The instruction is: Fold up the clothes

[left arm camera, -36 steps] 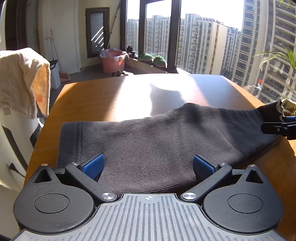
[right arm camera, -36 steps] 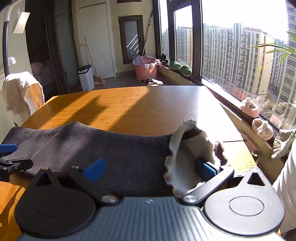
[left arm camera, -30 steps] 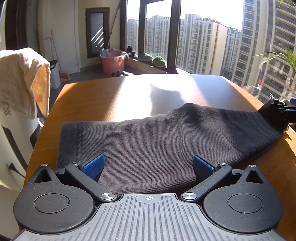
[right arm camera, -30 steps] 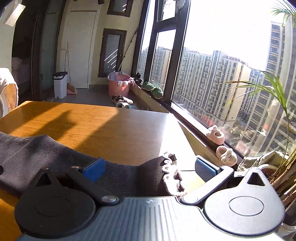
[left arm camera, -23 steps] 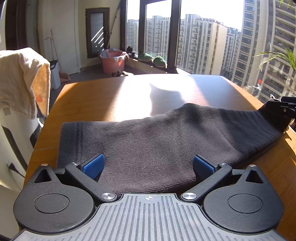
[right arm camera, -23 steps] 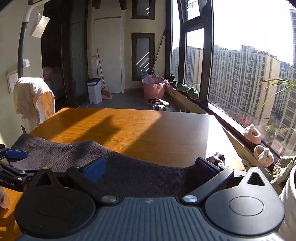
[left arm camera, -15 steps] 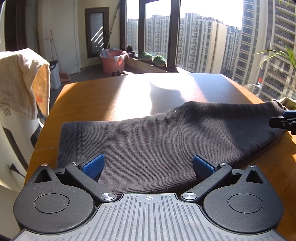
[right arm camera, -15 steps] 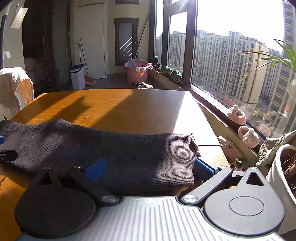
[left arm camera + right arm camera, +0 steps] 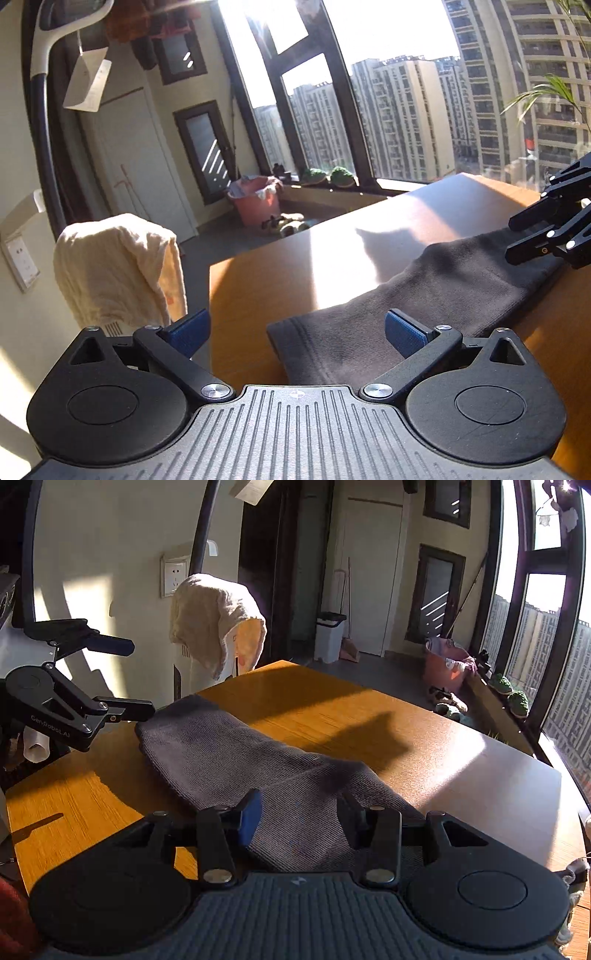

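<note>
Both views have swung since half a second ago: the left tool (image 9: pixel 295 332) gapes at the dark grey knitted garment's (image 9: pixel 229 760) 9 o'clock end on the sunlit wooden tabletop (image 9: pixel 461 760), while the right tool (image 9: pixel 299 819) is closing over its 3 o'clock end.

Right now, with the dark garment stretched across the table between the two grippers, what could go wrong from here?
1. The right gripper jaws are closing with the grey garment between them; they may pinch only the top layer, leaving a crooked fold.
2. The left gripper is open, one pad hanging past the table edge, so its next grasp might miss the cuff end.
3. That cuff end lies near the table edge and could slide off.
</note>
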Available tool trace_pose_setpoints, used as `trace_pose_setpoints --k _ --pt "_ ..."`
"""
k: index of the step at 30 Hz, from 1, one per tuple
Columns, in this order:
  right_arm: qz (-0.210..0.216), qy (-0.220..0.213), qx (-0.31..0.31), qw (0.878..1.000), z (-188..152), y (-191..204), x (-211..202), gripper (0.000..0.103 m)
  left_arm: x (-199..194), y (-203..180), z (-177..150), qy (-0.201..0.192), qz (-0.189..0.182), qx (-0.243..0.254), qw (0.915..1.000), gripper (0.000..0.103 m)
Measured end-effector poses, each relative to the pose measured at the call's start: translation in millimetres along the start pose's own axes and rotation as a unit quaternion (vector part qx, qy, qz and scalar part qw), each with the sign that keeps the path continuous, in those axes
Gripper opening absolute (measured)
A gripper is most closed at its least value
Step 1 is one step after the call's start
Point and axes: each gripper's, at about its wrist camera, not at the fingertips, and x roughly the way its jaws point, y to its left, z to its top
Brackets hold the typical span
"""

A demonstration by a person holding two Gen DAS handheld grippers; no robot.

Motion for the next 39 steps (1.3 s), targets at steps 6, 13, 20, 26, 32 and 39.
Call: trace_pose_setpoints --k 6,13,20,26,32,39 --pt "0.046 0.031 -0.057 0.997 5 45 47 0.046 -19 25 -23 0.02 0.007 0.016 0.9996 0.078" --pt "0.042 0.015 -0.024 0.999 18 23 19 0.002 -14 0 -32 0.002 -0.015 0.081 0.9966 0.09" --pt "0.057 0.015 -0.085 0.995 5 50 24 0.041 5 -20 -22 -0.014 -0.021 0.105 0.9941 0.091" --pt "0.052 0.023 -0.074 0.996 9 56 44 0.006 -6 -11 -27 -0.023 -0.024 0.097 0.9948 0.097" --pt "0.092 -0.003 0.05 0.995 34 9 15 0.005 -12 -7 -31 -0.034 -0.05 0.093 0.9938 0.099" --pt "0.056 0.004 0.049 0.997 24 1 -12 0.006 33 -30 -14 -0.036 -0.046 0.101 0.9932 0.098"
